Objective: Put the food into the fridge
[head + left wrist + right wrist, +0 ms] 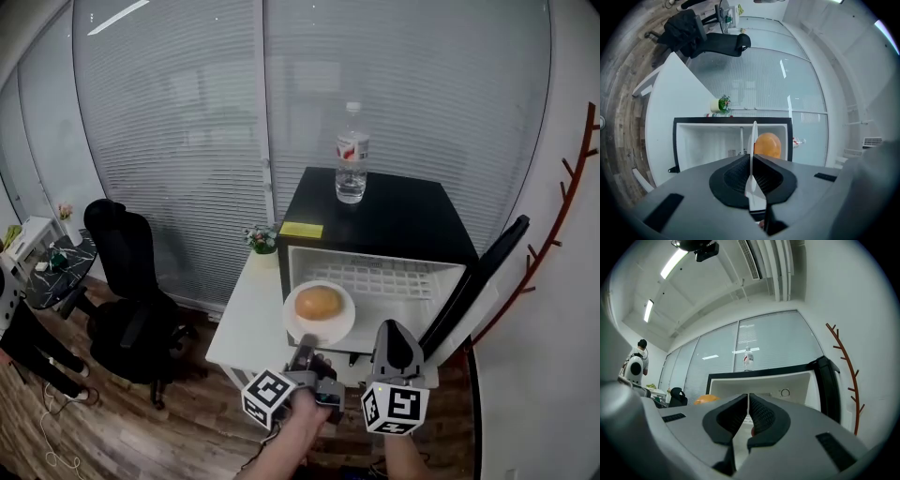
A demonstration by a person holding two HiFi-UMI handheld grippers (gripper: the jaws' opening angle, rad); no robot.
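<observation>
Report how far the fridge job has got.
Done: the fridge door stands open, and the plate with the bun is off the table. In hand: the left tongs are clamped on the plate's rim, holding it in front of the open fridge; the right tongs are shut and empty. Left: set the plate on the white shelf inside and let go.

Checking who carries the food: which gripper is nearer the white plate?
Left. The left gripper is shut on the near rim of the plate. The right gripper, jaws together on nothing, is just off its right side, not touching it.
</observation>
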